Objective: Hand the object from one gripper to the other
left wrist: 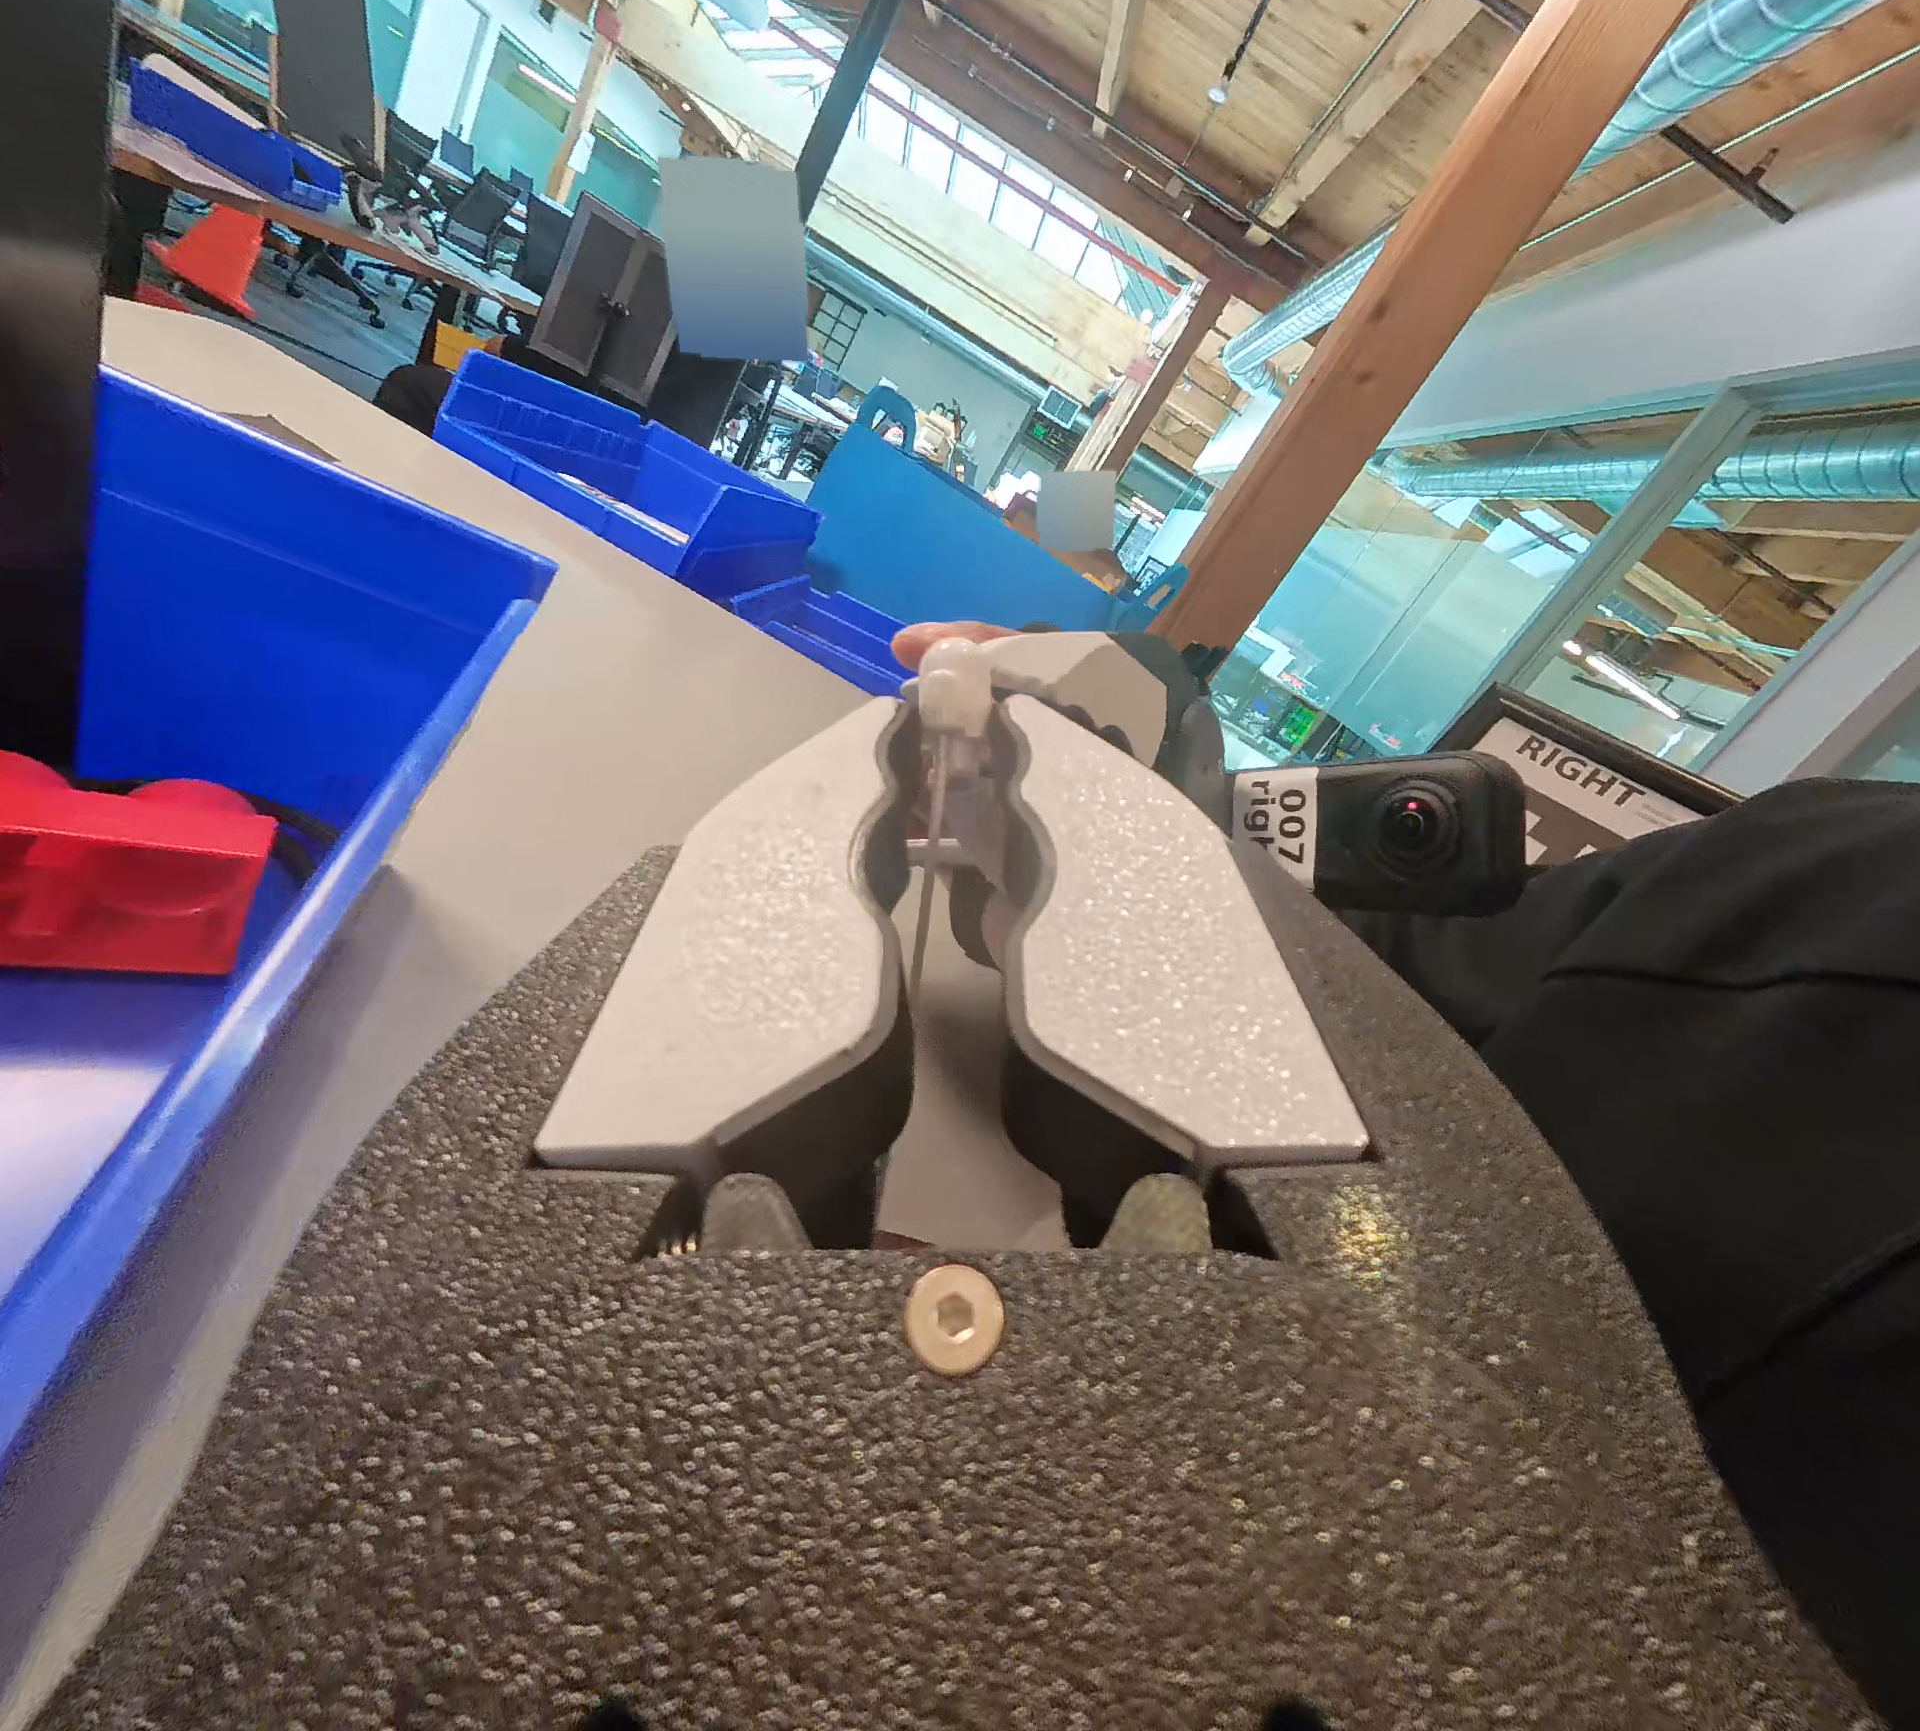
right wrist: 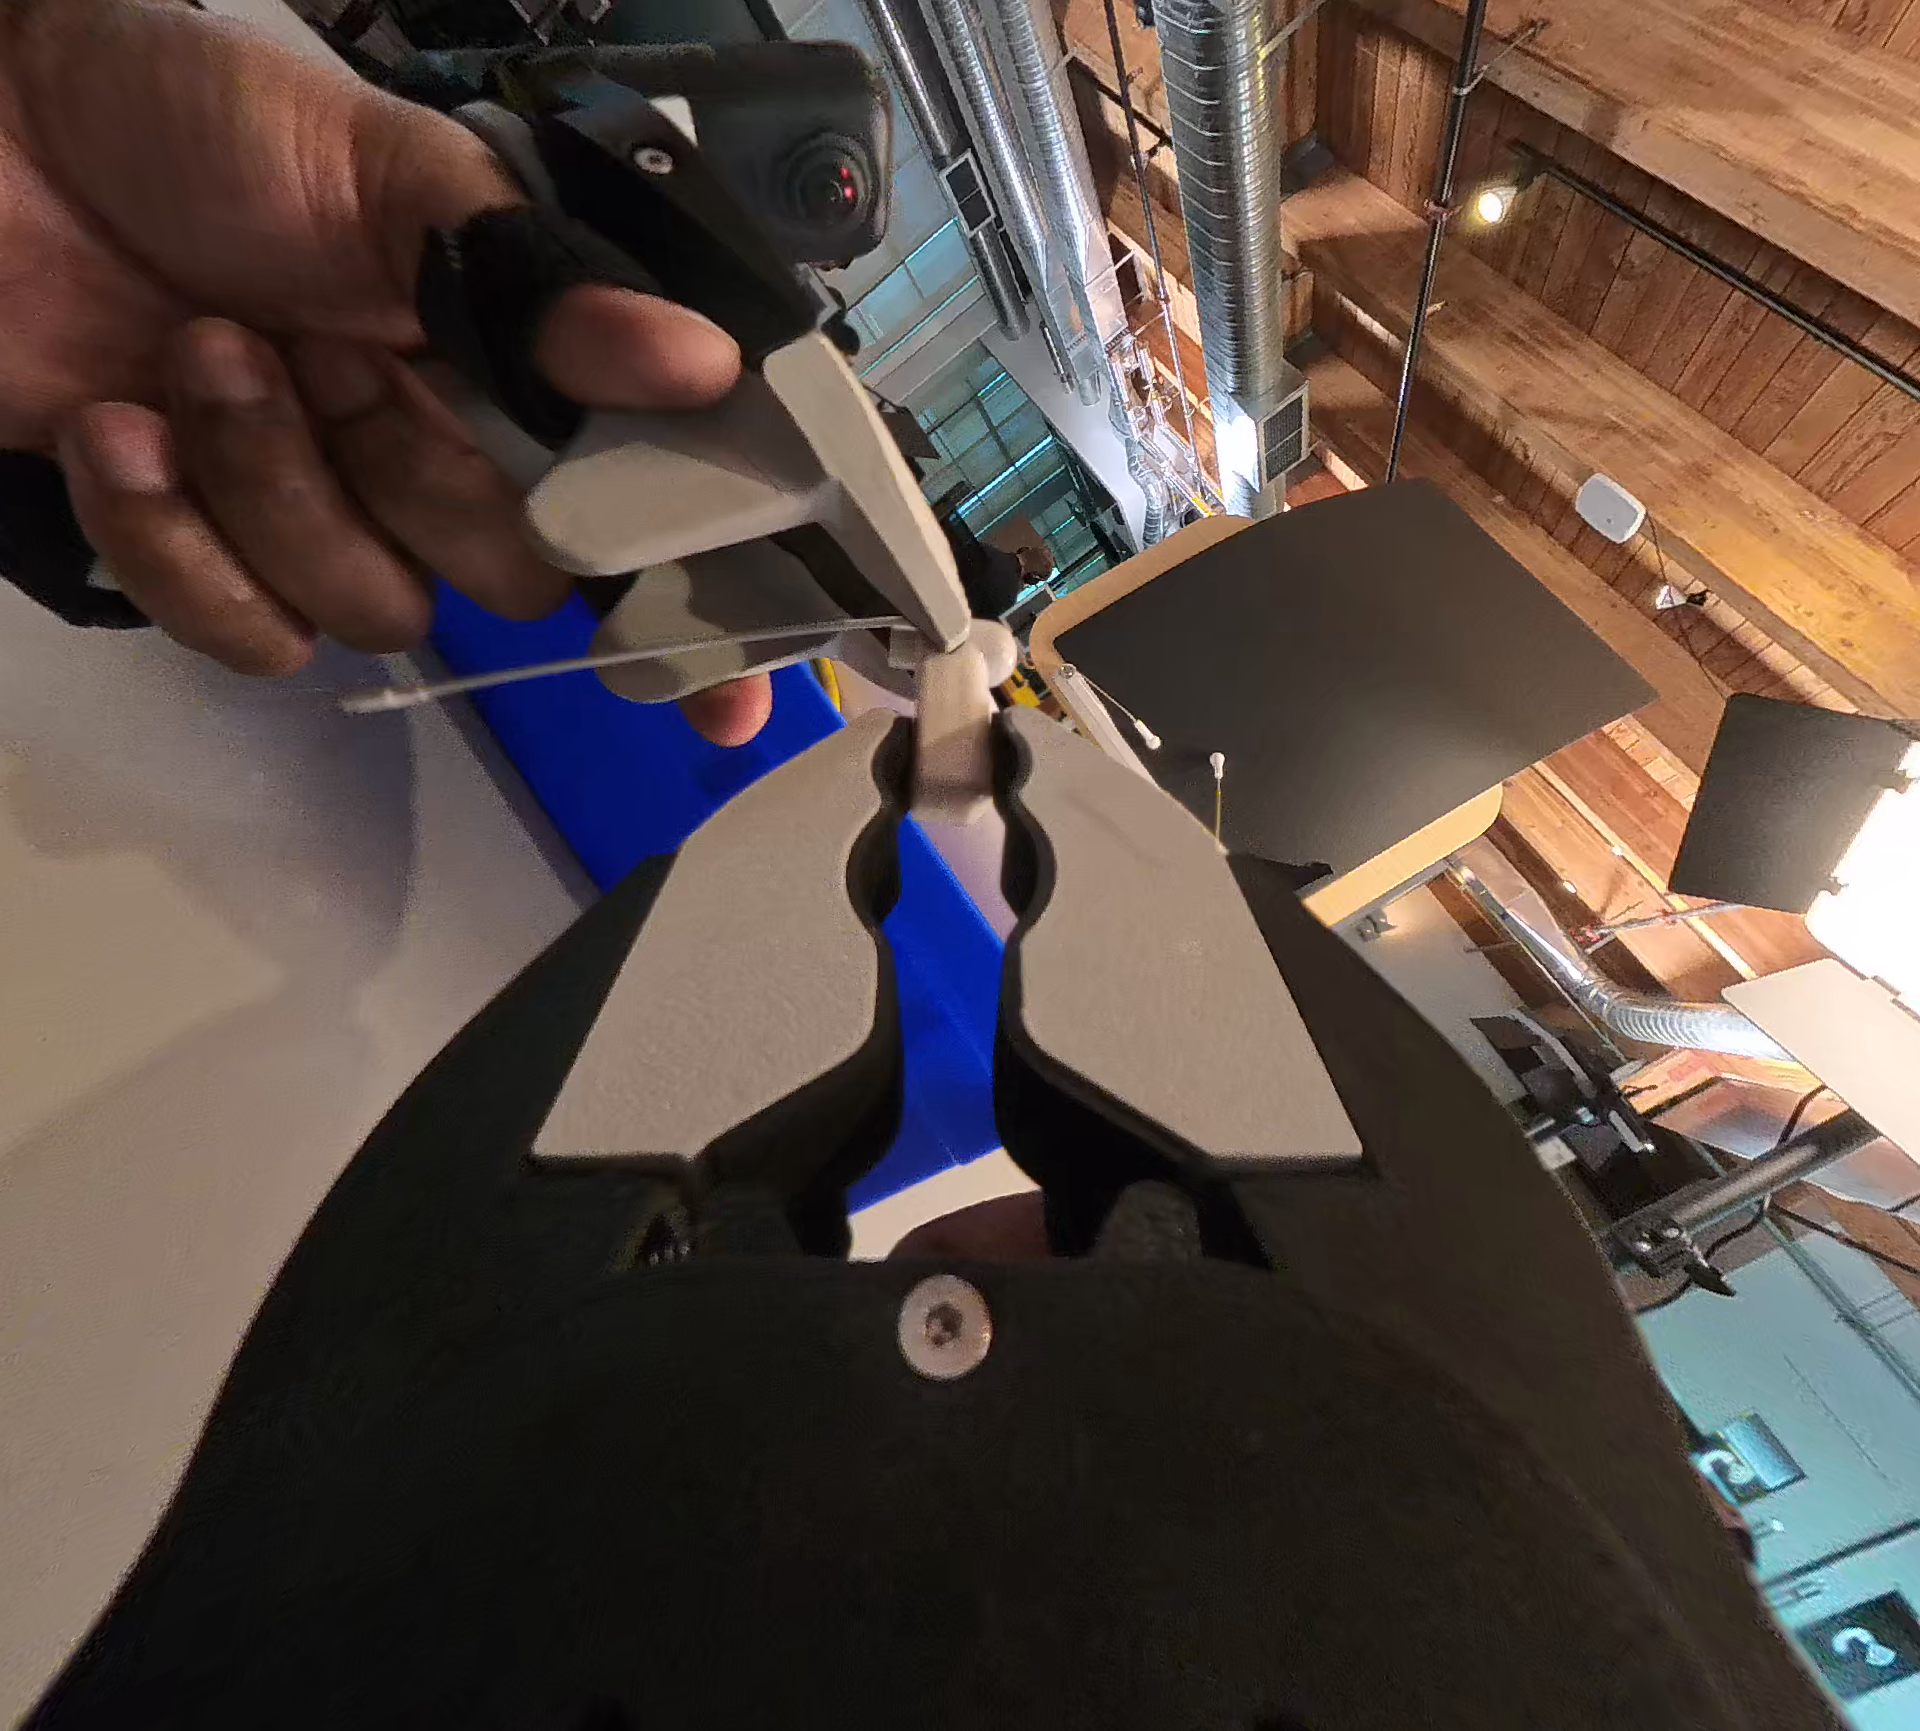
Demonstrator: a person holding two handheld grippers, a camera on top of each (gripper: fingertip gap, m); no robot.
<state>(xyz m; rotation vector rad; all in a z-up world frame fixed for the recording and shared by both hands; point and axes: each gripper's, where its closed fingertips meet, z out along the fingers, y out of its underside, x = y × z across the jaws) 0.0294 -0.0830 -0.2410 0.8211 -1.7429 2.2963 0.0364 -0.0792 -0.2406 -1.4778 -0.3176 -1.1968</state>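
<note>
The object is a small white plastic piece with a round head (left wrist: pixel 949 658) and a long thin stem. My left gripper (left wrist: pixel 951 717) is shut on it, the stem running back between the fingers. The right gripper (left wrist: pixel 1003 673) comes in from the right and meets the head. In the right wrist view my right gripper (right wrist: pixel 951 736) is shut on the object's flat white body (right wrist: pixel 951 762). The left gripper (right wrist: pixel 940 637), held in a person's hand (right wrist: pixel 260 279), pinches it just above, and the stem (right wrist: pixel 623 663) sticks out to the left. Both grippers hold the object above the table.
A blue bin (left wrist: pixel 312 601) with a red block (left wrist: pixel 125 881) stands close on the left, on the white table (left wrist: pixel 644 673). More blue bins (left wrist: pixel 623 455) stand farther back. A black panel (right wrist: pixel 1330 663) is behind the grippers in the right wrist view. Only a small space, under 4 cm, lies between the two pairs of fingers.
</note>
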